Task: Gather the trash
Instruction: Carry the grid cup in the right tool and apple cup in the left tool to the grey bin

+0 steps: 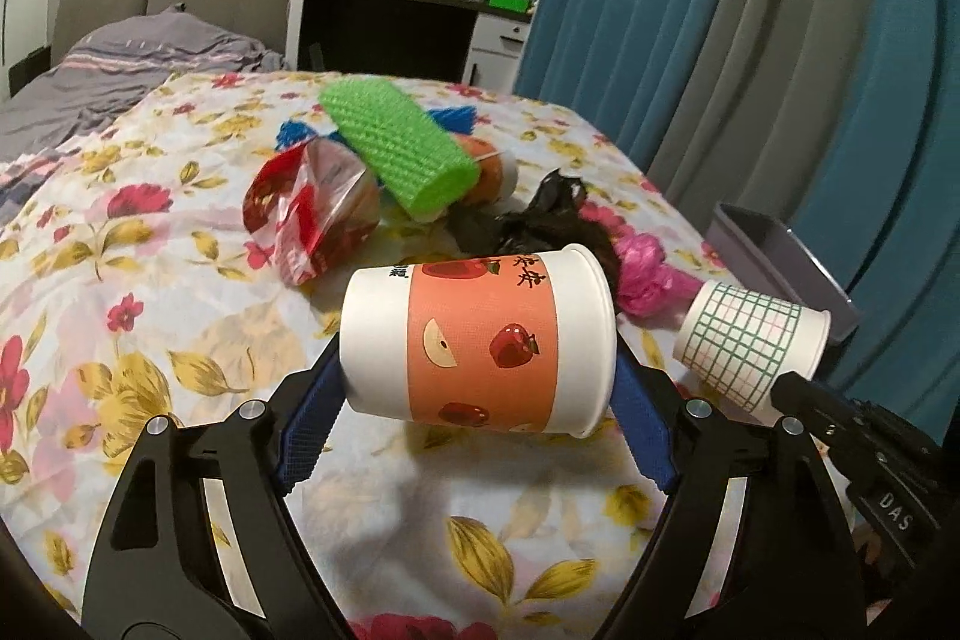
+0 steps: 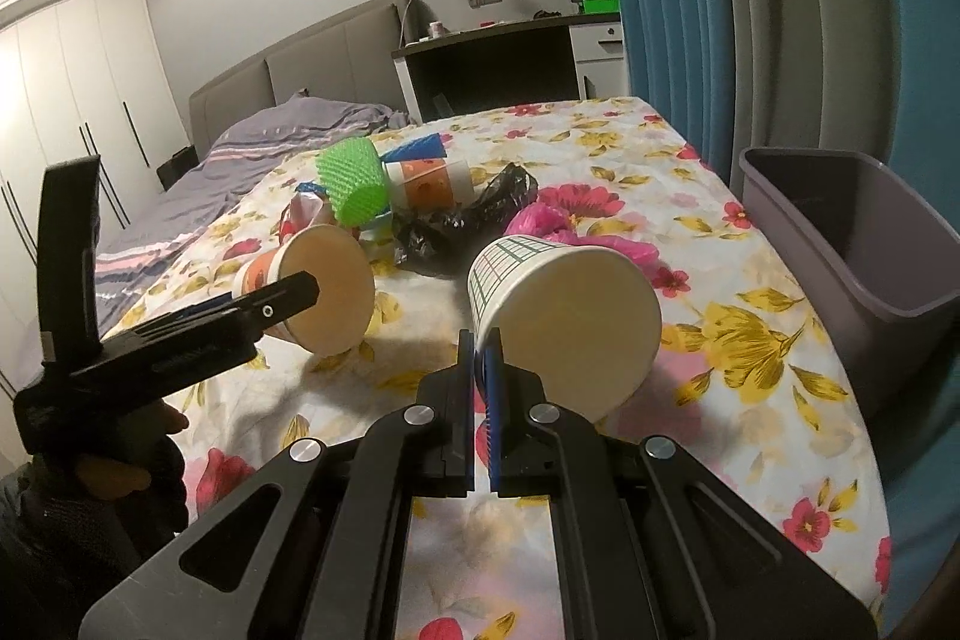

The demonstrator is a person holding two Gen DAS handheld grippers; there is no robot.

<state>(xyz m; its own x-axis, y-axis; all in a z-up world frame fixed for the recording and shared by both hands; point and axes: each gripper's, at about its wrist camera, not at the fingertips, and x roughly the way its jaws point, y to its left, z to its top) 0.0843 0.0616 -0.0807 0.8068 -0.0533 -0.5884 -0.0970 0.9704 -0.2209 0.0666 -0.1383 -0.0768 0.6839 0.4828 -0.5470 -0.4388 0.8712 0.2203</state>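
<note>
Left gripper (image 1: 477,370) wide, squeezing the apple cup (image 1: 480,340) end to end, lifted sideways over the flowery bed (image 1: 120,340). Right gripper (image 2: 480,358) pinched tight on the rim of the checked cup (image 2: 558,310). Grey bin (image 2: 852,244) just beside the bed. More trash (image 1: 384,148) piled behind.

Bare floral bedspread (image 2: 708,196) lies open along the right of the right wrist frame up to the grey bin (image 2: 852,244) at the right edge. The trash heap (image 2: 420,202) blocks the frame's centre; the lower left stays open.
</note>
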